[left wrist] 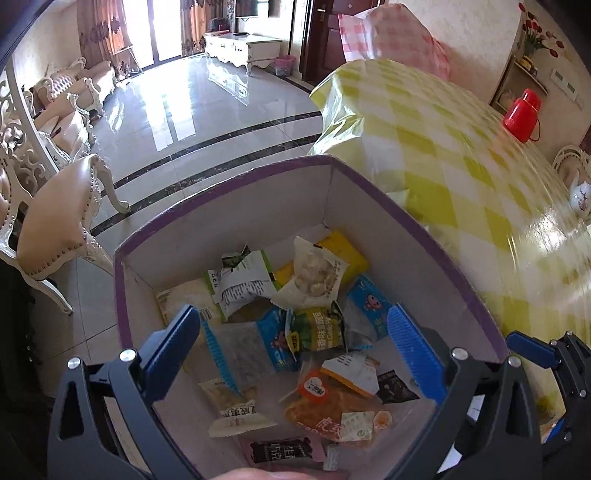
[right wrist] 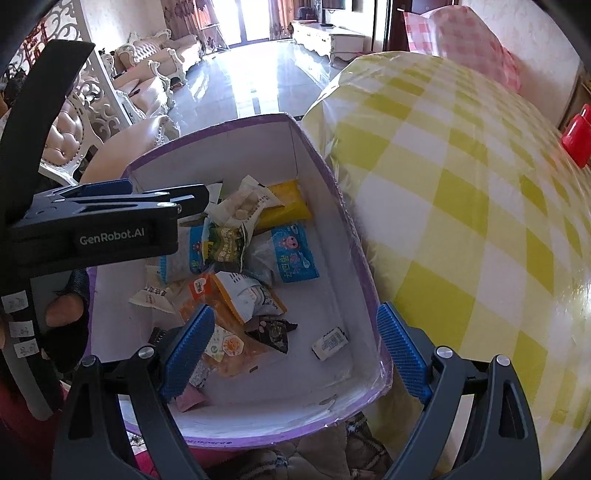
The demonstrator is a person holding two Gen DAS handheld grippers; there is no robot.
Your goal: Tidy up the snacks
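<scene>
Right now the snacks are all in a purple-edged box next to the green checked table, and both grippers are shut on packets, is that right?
Not quite. The snacks do lie in the purple-edged box beside the green checked table, but the left gripper and right gripper are both open and hold nothing, as each wrist view shows.

this is looking like a home, an open living and dining room. ornate cream sofas (left wrist: 74, 88) are lining a glossy tiled floor (left wrist: 192, 110), a white tv cabinet (left wrist: 240, 48) is standing by curtained windows (left wrist: 107, 33), and a table is wearing a yellow checked cloth (left wrist: 461, 177) beside a carved dining chair (left wrist: 62, 210).
</scene>
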